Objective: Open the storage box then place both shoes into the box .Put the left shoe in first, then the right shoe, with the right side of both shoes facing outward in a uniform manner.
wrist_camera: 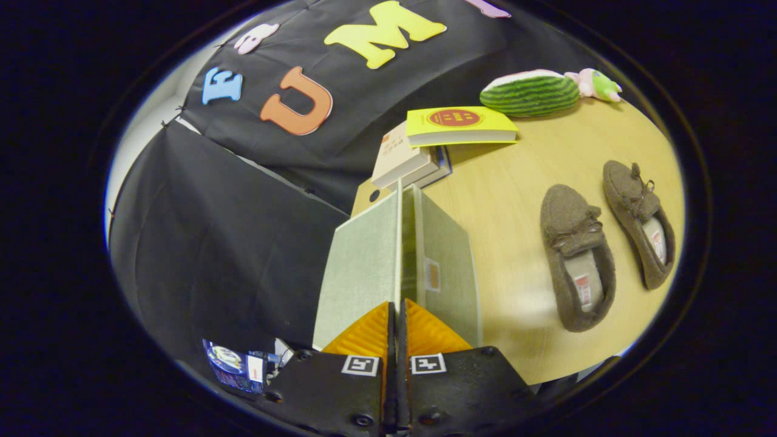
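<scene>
While lid (pixel 364 267) stands half-raised on storage box (pixel 446 267) near table (pixel 504 182) edge, gripper (pixel 397 321) fingers pressed together on lid rim: swing fully open, steady, before reaching shoes (pixel 576 255).

pale green woven storage box (pixel 364 261), brown shoes (pixel 576 255), yellow book (pixel 458 124), green-striped, perhaps watermelon, plush (pixel 529 92), tan table (pixel 504 182)

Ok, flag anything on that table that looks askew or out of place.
The book stack is untidy: the yellow book on top sits skewed and overhangs the ones below. The two shoes lie apart at slightly different angles. The storage box has a lid flap raised, just ahead of the near-closed gripper. Nothing spilled or damaged.
</scene>
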Motion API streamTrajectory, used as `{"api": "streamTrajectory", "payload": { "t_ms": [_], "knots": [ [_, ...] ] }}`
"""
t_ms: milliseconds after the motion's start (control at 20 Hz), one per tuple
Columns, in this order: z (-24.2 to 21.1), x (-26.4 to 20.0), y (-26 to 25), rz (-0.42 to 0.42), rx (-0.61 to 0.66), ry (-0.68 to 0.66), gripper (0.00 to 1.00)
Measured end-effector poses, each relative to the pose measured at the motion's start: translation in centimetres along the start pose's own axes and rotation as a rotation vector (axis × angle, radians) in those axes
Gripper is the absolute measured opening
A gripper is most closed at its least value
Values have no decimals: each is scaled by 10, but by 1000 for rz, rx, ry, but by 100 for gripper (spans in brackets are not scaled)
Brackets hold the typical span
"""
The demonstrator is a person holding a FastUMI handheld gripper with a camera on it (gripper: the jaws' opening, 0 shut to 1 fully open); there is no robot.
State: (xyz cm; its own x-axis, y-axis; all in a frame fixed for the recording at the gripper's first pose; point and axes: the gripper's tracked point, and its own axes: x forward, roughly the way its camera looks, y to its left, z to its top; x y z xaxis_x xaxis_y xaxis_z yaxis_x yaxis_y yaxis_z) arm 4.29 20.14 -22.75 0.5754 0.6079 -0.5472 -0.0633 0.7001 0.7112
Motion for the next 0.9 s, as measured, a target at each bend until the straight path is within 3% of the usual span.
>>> {"api": "streamTrajectory", "payload": {
  "t_ms": [400, 900],
  "knots": [
    [26, -22, 106, 123, -60, -64, 6],
    [-8, 15, 222, 183, -239, -65, 9]
  ]
}}
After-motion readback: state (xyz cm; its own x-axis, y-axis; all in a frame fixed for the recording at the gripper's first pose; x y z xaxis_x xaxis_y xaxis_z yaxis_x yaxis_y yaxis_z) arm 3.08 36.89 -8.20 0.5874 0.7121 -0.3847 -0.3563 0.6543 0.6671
